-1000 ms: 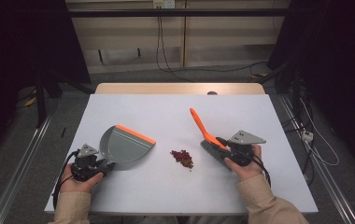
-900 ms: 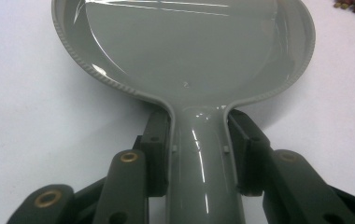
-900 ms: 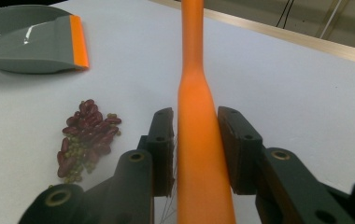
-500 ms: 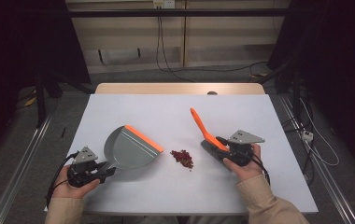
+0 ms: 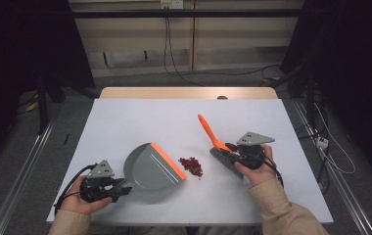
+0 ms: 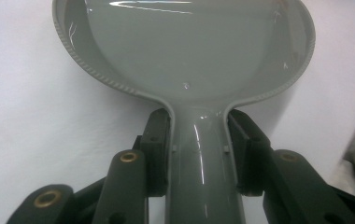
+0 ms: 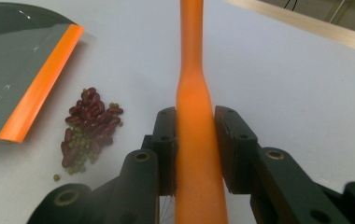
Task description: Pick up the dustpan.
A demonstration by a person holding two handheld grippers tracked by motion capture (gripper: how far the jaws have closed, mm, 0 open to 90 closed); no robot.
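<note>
A grey dustpan (image 5: pixel 150 169) with an orange lip (image 5: pixel 168 160) lies on the white table (image 5: pixel 140 122), its lip close beside a small pile of red and green beans (image 5: pixel 191 165). My left gripper (image 5: pixel 120 186) is shut on the dustpan's handle (image 6: pixel 199 186), and the pan (image 6: pixel 185 51) spreads out ahead of it. My right gripper (image 5: pixel 230 151) is shut on the orange handle (image 7: pixel 194 126) of a hand brush (image 5: pixel 207 129), having just closed tighter on it. The brush's grey head (image 5: pixel 223 159) rests on the table right of the beans (image 7: pixel 89 126), with the dustpan (image 7: pixel 12 60) beyond them.
A wooden strip (image 5: pixel 189 93) runs along the table's far edge. Behind it are cables (image 5: pixel 174 54) and a dark floor. Metal rails (image 5: pixel 17 186) flank the table on both sides.
The left hand has carried the dustpan to the right, bringing its orange lip up next to the bean pile. The right hand and brush have stayed in place.
</note>
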